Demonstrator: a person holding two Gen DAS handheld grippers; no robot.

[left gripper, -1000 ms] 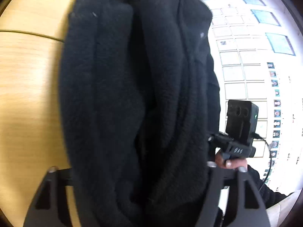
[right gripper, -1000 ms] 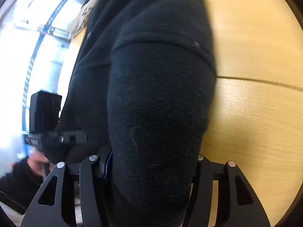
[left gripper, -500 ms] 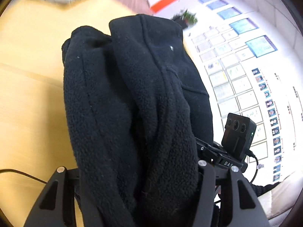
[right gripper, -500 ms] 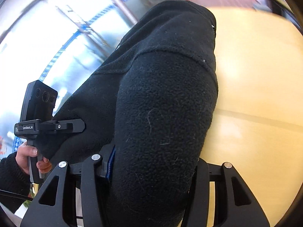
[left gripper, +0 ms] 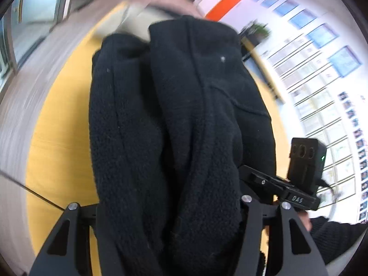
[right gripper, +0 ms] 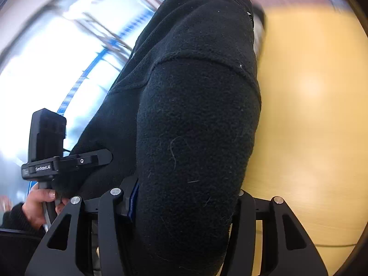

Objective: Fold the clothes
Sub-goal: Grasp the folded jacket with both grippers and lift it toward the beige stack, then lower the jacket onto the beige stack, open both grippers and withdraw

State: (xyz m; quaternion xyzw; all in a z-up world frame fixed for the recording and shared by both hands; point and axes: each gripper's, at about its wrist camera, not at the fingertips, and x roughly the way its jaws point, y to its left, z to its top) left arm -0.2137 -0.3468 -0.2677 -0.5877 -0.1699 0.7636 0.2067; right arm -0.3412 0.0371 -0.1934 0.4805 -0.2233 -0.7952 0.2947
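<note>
A black fleece garment (left gripper: 174, 124) hangs bunched in thick folds, lifted above the wooden table (left gripper: 62, 124). My left gripper (left gripper: 170, 225) is shut on one bundle of it, with fleece filling the space between its black fingers. In the right wrist view the same black fleece garment (right gripper: 197, 124) bulges over my right gripper (right gripper: 184, 218), which is shut on it too. Each view shows the other gripper beside the cloth: the right one (left gripper: 276, 184) with a hand under it, the left one (right gripper: 66, 161) held by a hand (right gripper: 41, 202) in a dark sleeve.
The yellow wooden tabletop (right gripper: 308, 119) lies below the garment, with a thin cable (left gripper: 34, 193) across it. A wall of posters (left gripper: 322, 73) stands on one side and bright windows (right gripper: 64, 57) on the other.
Both grippers have lifted and tilted up with the fleece still held. The table has dropped away and more of the room shows behind the garment.
</note>
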